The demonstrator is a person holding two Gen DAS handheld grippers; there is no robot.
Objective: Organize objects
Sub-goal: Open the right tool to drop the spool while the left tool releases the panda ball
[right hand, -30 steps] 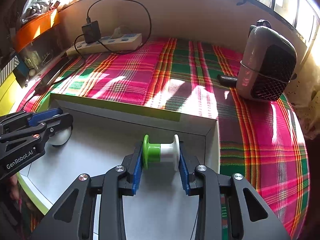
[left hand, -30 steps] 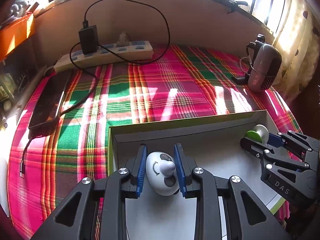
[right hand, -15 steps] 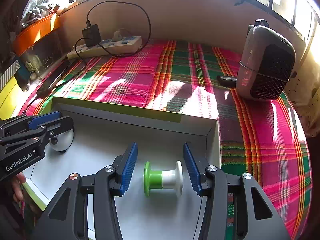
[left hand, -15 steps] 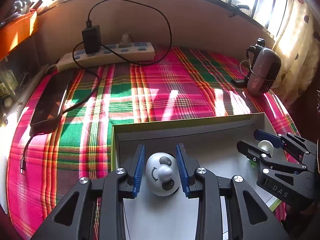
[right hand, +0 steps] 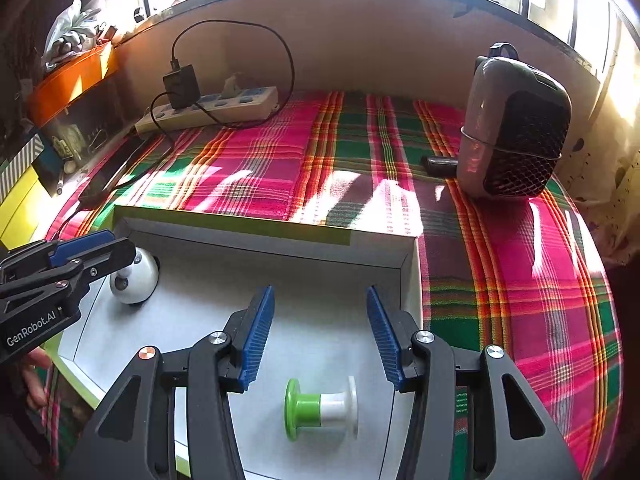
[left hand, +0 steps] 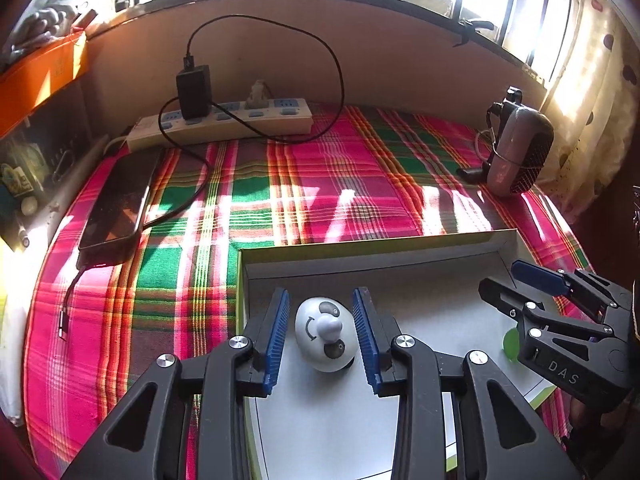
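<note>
A white egg-shaped toy with black patches (left hand: 325, 335) lies on the floor of a shallow box with a green rim (left hand: 360, 245). My left gripper (left hand: 322, 314) is open around the toy, with gaps on both sides. A green and white spool (right hand: 321, 407) lies on the box floor (right hand: 208, 292) near the box's right wall. My right gripper (right hand: 320, 312) is open and empty, raised above the spool. The toy also shows in the right wrist view (right hand: 134, 276), under the left gripper (right hand: 90, 248). The right gripper (left hand: 516, 278) shows at the right of the left wrist view.
The box sits on a pink and green plaid cloth (left hand: 320, 184). A power strip with a black charger (left hand: 224, 120) lies along the back wall. A dark phone (left hand: 118, 204) lies at the left. A grey mesh-fronted device (right hand: 512, 128) stands at the right.
My right gripper opened, let the spool go onto the box floor and pulled back. My left gripper opened off the toy, which now rests in the box.
</note>
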